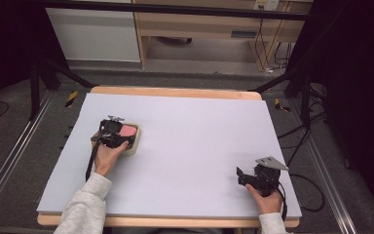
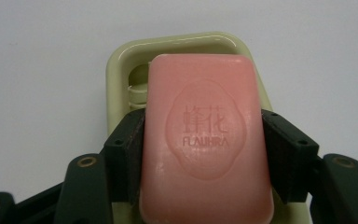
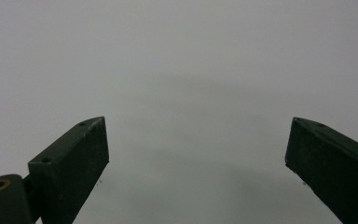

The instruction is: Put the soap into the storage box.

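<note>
A pink soap bar (image 2: 204,140) with an embossed oval mark lies over a pale green soap dish (image 2: 121,65). My left gripper (image 2: 204,156) is shut on the soap bar, one jaw against each long side. From above, the soap bar (image 1: 128,131) and the soap dish (image 1: 132,147) sit at the table's left, under my left gripper (image 1: 113,132). My right gripper (image 1: 243,176) rests near the front right of the table. Its jaws stand wide apart over bare white surface, and in its own view my right gripper (image 3: 196,154) holds nothing.
A white sheet (image 1: 185,141) covers the wooden table (image 1: 175,91). Black frame bars and cables (image 1: 302,131) run past the right edge. Wooden furniture (image 1: 199,29) stands beyond the far edge.
</note>
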{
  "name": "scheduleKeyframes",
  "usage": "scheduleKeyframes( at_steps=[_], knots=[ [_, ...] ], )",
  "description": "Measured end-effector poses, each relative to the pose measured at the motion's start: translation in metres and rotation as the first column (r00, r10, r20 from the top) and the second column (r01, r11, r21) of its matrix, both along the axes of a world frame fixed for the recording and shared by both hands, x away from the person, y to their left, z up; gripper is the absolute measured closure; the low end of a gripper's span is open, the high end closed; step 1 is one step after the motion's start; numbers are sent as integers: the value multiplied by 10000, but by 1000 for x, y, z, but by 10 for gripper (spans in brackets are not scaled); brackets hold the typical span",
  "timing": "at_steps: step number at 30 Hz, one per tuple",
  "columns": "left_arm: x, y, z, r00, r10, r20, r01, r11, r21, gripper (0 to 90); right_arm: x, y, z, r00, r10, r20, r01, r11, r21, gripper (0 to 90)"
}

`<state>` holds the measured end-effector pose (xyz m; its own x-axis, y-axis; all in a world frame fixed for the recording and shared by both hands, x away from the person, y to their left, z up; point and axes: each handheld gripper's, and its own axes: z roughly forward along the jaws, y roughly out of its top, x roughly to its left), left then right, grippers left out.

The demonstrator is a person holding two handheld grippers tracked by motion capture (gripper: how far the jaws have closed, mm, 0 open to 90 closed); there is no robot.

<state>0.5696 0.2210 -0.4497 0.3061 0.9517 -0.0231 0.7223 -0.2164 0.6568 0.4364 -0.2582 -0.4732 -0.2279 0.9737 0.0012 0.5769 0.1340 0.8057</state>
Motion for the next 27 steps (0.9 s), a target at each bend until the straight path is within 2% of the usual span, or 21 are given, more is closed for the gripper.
scheduleKeyframes(
  at_steps=[7, 10, 15, 23, 27],
  knots=[
    [0, 0, 0, 10000, -1, 5, 1, 10000, 32, 372, 0, 0, 0, 10000, 8, 11, -8, 10000, 25, 62],
    [-4, 1, 9, 9989, -36, 471, 49, 9996, -270, 331, 0, 0, 0, 10000, -4, 15, 4, 10000, 31, 62],
    [-10, 1, 19, 9966, -154, 810, 196, 9985, -509, 325, 0, 0, 0, 10000, -10, 15, 10, 10000, 28, 62],
    [-25, 0, 34, 9901, -460, 1328, 532, 9973, -509, 287, -1, -3, 0, 9999, -101, 42, 101, 9999, 51, 61],
    [-32, 3, 36, 9855, -529, 1611, 670, 9943, -831, 275, -2, -4, 1, 9999, -119, 54, 118, 9999, 107, 60]
  ],
)
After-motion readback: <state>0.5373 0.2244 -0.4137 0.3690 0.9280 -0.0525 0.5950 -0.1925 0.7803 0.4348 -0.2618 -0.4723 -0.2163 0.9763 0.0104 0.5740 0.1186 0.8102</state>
